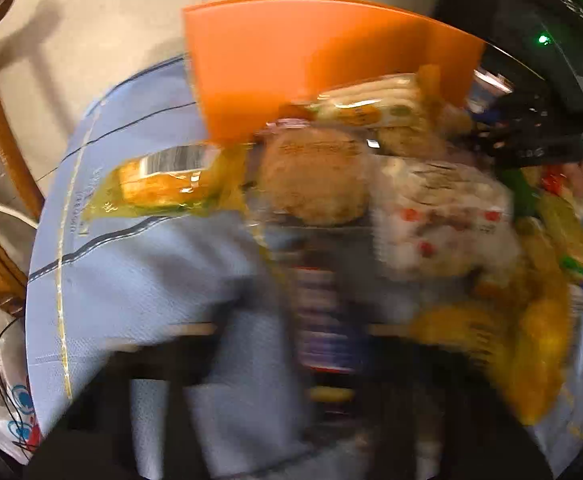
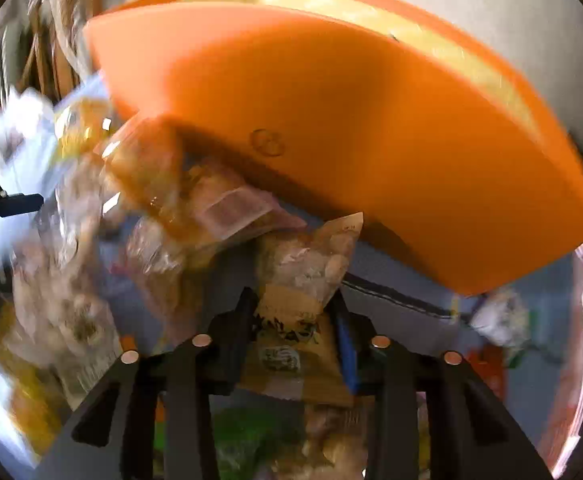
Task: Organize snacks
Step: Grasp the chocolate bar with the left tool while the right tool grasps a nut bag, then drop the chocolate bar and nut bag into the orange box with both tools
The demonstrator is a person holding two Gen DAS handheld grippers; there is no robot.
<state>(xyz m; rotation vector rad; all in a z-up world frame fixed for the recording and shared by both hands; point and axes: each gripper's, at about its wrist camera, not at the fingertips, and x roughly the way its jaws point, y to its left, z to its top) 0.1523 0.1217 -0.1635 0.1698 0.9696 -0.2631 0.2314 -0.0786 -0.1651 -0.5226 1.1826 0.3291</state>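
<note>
Right gripper [image 2: 293, 308]: jaws clamped on 1 snack bag [image 2: 299, 280] | left jaws: blurred, we cannot tell | we should lift above the orange bin [image 2: 371, 120] rim ahead before releasing.

Orange bin [image 2: 371, 128] stands at the far side of the snack pile, its plain wall facing us. A clear packet of pale nuts with a tan label [image 2: 303, 280] sits upright, pinched between the right gripper [image 2: 293, 316] fingers just below the bin's near wall. In the left view, a yellow packet with a barcode [image 1: 167, 184] lies flat on the blue cloth left of the heap, beside a round brown cake in clear wrap [image 1: 315, 176] and a white red-dotted bag [image 1: 443, 216].
</note>
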